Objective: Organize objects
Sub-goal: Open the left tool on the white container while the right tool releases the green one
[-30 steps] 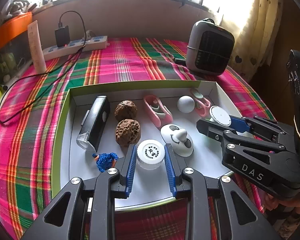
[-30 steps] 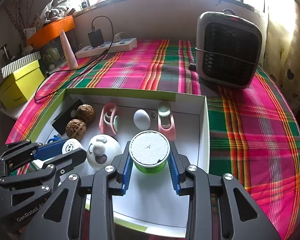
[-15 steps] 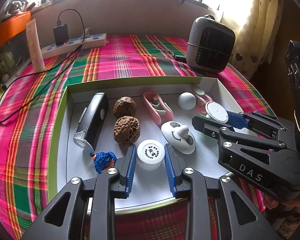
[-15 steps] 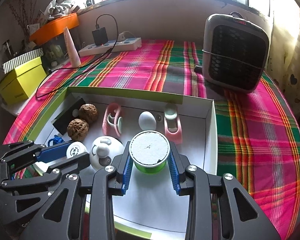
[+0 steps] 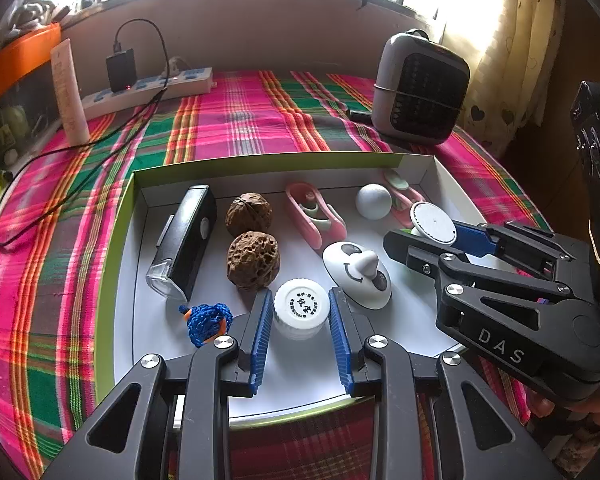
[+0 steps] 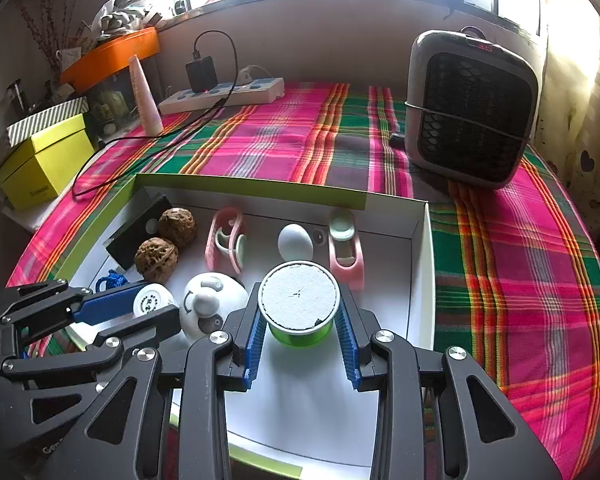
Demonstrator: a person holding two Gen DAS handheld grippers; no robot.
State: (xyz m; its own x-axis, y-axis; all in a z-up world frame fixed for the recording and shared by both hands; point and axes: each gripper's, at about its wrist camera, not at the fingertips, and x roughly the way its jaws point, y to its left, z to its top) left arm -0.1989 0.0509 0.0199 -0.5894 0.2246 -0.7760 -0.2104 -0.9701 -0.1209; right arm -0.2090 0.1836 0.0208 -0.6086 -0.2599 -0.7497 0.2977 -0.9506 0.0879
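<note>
Both grippers are closed on small round things inside the shallow white cardboard tray with the green rim [image 5: 112, 264], which lies on the pink-and-green plaid-covered surface [image 5: 236, 124]. The left gripper [image 5: 301, 312] has its blue ribbed fingers [image 5: 260, 320] clamped on the small white ribbed-edge cap with printed characters [image 5: 301, 307], near the tray's front edge, just beside the rough brown walnut [image 5: 253, 259] and the white smiling-face dome [image 5: 358, 272]. The right gripper [image 6: 300, 322] has its fingers clamped on the green cylinder with a white foam top [image 6: 299, 300], in the open right part of the tray.

To do this step well, each piece should probably be lifted straight up before it travels, so the cap does not drag the blue knotted cord [image 5: 208, 322] or nudge the dome. The grip should be kept square on the round sides, since either could roll out.

Both hands point steeply downward into the tray, side by side, close enough that crossing paths would risk a knock.
</note>
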